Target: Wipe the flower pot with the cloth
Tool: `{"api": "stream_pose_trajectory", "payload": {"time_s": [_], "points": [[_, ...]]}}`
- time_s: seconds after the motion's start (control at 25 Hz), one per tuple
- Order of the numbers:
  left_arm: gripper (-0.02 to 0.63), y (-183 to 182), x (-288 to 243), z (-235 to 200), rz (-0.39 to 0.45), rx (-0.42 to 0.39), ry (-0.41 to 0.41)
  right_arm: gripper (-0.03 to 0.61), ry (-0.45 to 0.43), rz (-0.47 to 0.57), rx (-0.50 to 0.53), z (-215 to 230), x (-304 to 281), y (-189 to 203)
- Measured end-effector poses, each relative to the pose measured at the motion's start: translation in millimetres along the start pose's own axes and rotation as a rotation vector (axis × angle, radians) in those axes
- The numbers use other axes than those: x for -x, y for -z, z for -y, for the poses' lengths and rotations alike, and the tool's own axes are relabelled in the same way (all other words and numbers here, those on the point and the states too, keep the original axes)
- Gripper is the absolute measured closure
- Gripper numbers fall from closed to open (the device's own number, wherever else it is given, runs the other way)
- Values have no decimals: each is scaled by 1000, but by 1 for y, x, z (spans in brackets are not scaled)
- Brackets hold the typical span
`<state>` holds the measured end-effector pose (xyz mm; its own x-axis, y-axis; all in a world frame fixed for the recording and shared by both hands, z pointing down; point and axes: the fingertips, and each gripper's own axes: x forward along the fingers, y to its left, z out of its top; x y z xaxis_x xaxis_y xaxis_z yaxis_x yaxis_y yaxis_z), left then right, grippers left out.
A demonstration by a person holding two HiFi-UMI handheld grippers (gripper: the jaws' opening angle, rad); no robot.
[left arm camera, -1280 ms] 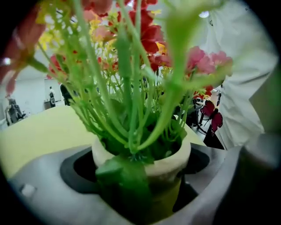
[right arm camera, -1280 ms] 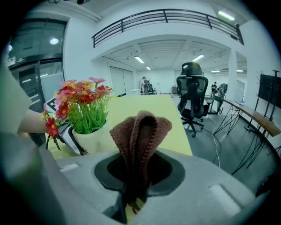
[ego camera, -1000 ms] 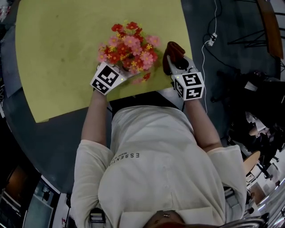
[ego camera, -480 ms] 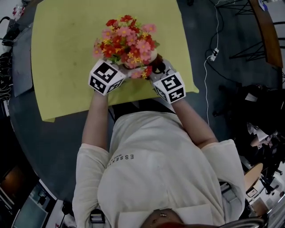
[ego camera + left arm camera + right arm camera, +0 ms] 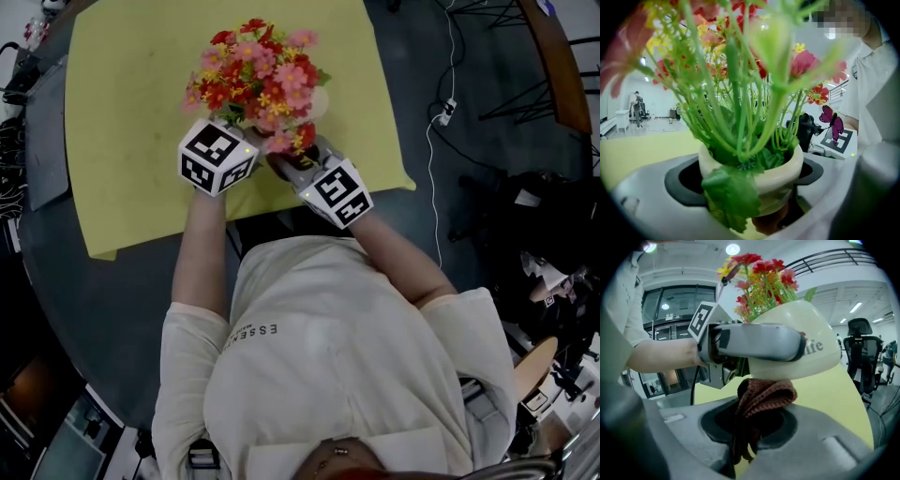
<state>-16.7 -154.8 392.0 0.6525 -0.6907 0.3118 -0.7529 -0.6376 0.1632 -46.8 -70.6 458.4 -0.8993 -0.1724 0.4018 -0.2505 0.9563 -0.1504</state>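
My left gripper [image 5: 750,183] clamps the flower pot [image 5: 808,352]; my right gripper [image 5: 754,427] pinches the brown cloth [image 5: 765,393], pressed against the pot's underside.

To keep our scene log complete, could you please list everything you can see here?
flower pot: one, cream, held in the left hand-held gripper
flowers: one bunch, red, pink and yellow, in the flower pot
cloth: one, brown, against the flower pot's underside
table cover: one, yellow-green, below the flower pot
cable: one, white, floor right of the table cover
left hand-held gripper: one, grey, shut on the flower pot
right hand-held gripper: one, grey, shut on the cloth
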Motion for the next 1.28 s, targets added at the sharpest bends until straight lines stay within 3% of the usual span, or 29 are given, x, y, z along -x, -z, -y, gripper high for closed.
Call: {"api": "stream_pose_trajectory", "payload": {"time_s": [0.16,0.36,0.48,0.88,1.28], "points": [[55,-8,8,1,-15,-3,-13,517,34,-21,13,7,5,5],[55,-28,10,11,8,4,26,517,233,-8,-50,79,27,5],[55,-35,9,19,22,11,66,517,283,48,-69,102,33,-15],[55,-42,4,26,49,35,100,517,158,210,14,64,25,-58],[55,-27,3,17,27,61,68,518,-74,151,30,14,14,-29]]}}
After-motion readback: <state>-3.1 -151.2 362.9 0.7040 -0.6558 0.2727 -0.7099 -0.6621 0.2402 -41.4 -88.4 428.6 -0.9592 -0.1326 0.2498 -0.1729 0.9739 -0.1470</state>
